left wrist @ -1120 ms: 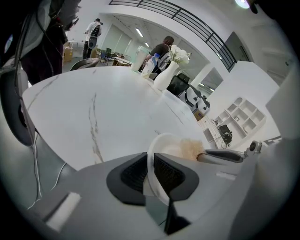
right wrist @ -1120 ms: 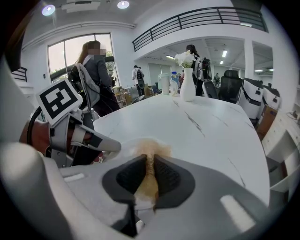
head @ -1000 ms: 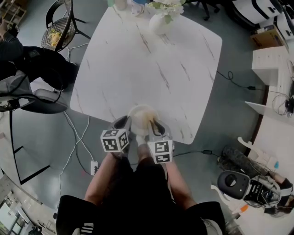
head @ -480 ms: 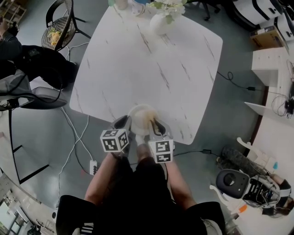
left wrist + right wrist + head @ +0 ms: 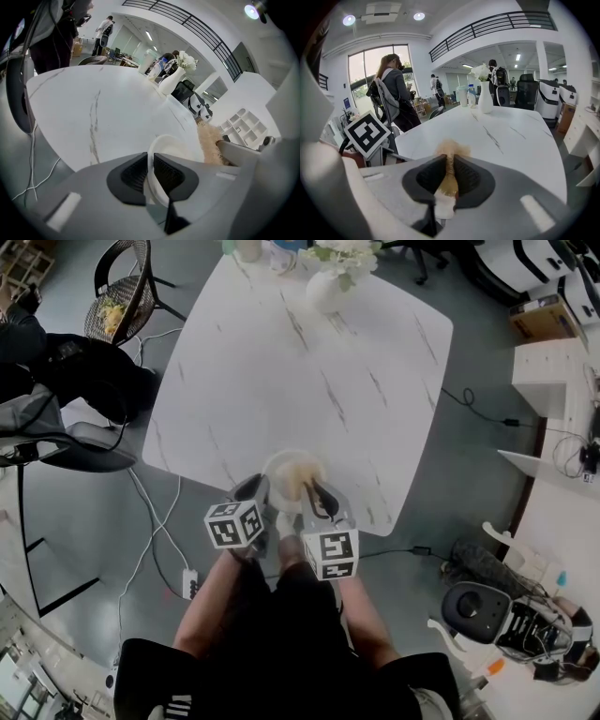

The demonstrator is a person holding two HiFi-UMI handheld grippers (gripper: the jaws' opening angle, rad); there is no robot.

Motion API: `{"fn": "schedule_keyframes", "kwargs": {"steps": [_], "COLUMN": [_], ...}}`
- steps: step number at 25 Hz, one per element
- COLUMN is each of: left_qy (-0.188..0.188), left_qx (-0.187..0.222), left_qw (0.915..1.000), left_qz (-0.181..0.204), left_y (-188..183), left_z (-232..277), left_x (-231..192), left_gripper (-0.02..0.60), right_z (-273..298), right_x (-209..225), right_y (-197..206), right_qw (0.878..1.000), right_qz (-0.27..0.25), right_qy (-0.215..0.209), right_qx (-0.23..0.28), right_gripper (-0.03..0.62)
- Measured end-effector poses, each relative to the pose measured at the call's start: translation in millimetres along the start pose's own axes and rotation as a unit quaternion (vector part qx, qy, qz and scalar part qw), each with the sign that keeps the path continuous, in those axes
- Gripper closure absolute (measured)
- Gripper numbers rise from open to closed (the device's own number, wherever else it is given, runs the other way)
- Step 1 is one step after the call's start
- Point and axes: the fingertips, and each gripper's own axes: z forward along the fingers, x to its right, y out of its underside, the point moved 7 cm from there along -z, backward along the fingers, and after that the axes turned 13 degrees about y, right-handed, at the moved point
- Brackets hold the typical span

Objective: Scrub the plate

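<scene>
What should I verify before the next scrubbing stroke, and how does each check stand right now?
1. Left gripper clamped on the plate rim: ok.
2. Right gripper clamped on the scrubber: ok.
3. Scrubber over the plate's inside: ok, seen in the head view.
4. Scrubber pressing on the plate: cannot tell.
5. Plate fully over the table, not past its near edge: cannot tell, the grippers hide that side.
6. Vase out of the way: ok, it stands at the far end.
</scene>
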Motion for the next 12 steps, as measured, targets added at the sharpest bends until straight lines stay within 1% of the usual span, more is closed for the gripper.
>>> {"fn": "schedule_keyframes", "kwargs": {"steps": [4, 12], "left_qy": [0.002, 0.004], "left_qx": [0.006, 0.013], "left_qw": [1.0, 0.9999], "left_qz": [-0.003, -0.002], "left_y": [0, 1], "left_z": [-1, -1], "left_x": [0, 1], "left_gripper": [0.534, 0.535], "right_z": [-1, 0], "right_x": [-11, -32], "right_y": [-2, 13], "right_qw": [1.0, 0.999], "right_qz": [-0.002, -0.009], "right_qy": [-0.014, -0.037], "right_qx": [0.002, -0.015], "right_gripper": [0.54, 0.541]}}
